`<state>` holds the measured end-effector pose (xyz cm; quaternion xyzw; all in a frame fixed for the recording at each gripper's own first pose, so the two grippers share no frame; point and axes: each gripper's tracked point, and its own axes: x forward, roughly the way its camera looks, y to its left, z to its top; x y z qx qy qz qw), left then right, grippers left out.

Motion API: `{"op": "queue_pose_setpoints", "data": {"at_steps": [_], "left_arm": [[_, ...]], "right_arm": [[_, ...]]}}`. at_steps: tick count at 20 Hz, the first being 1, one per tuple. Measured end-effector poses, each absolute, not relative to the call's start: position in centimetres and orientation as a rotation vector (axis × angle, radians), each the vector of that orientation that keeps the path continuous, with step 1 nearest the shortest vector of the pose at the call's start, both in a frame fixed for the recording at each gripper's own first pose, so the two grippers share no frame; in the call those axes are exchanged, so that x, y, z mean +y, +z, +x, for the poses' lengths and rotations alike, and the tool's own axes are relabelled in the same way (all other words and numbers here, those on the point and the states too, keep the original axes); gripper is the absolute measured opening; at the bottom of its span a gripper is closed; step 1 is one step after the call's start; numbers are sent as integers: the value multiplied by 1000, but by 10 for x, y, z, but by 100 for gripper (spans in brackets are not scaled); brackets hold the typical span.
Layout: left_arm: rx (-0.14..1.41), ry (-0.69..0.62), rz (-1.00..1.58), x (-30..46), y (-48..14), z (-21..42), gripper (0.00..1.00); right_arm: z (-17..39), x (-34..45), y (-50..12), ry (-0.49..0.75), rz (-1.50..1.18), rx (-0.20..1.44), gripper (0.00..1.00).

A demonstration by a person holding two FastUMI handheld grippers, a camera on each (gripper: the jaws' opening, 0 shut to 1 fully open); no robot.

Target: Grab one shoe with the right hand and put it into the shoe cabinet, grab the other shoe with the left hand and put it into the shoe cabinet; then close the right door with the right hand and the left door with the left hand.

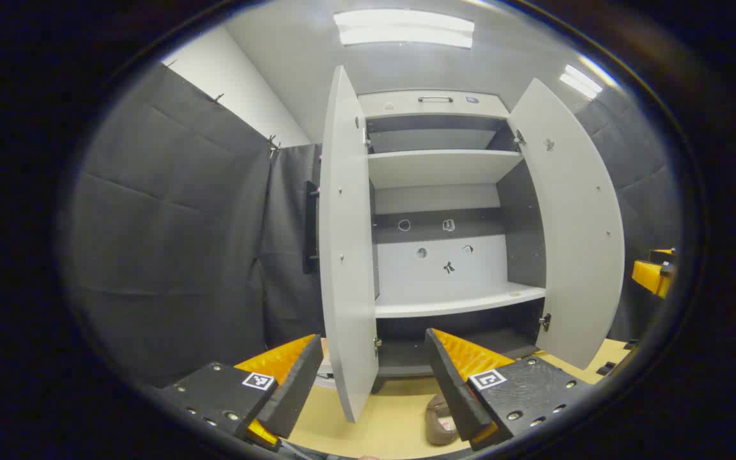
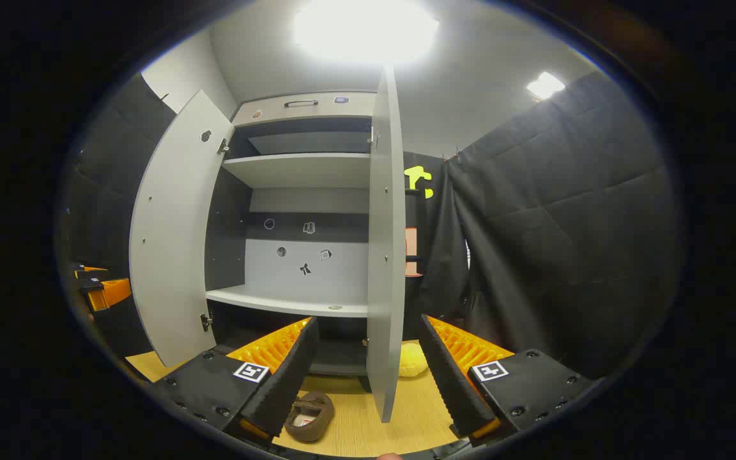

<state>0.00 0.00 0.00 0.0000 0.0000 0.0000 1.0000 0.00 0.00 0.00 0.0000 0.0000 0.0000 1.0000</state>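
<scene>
The white shoe cabinet (image 1: 435,169) stands ahead with both doors swung wide. Its left door (image 1: 345,255) is edge-on to me and its right door (image 1: 572,223) opens to the right. A brown shoe (image 1: 438,418) lies on the wooden surface in front of the cabinet, beside my left gripper's right finger. My left gripper (image 1: 373,348) is open and holds nothing. In the right gripper view the same cabinet (image 2: 298,169) shows, with a brown shoe (image 2: 310,415) low between the fingers. My right gripper (image 2: 368,326) is open and holds nothing.
The right door (image 2: 386,255) stands edge-on straight ahead of the right gripper. A yellow soft object (image 2: 411,361) lies on the wood behind it. The other gripper shows at the edge of each view (image 1: 652,275) (image 2: 99,287). Black cloth walls close both sides.
</scene>
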Motion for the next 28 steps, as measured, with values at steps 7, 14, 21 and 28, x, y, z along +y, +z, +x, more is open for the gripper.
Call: {"op": "queue_pose_setpoints", "data": {"at_steps": [7, 14, 21, 28], "left_arm": [[-12, -5, 3, 0, 6, -4, 99], [-23, -7, 17, -1, 11, -5, 99], [-29, -3, 36, -2, 14, -6, 99], [-22, 48, 54, -8, 14, -8, 99]], "right_arm": [[-7, 3, 0, 6, 6, -1, 96], [-7, 8, 0, 30, 5, -11, 96], [8, 26, -20, 86, 3, 28, 96], [38, 70, -77, 226, -8, 148, 99]]}}
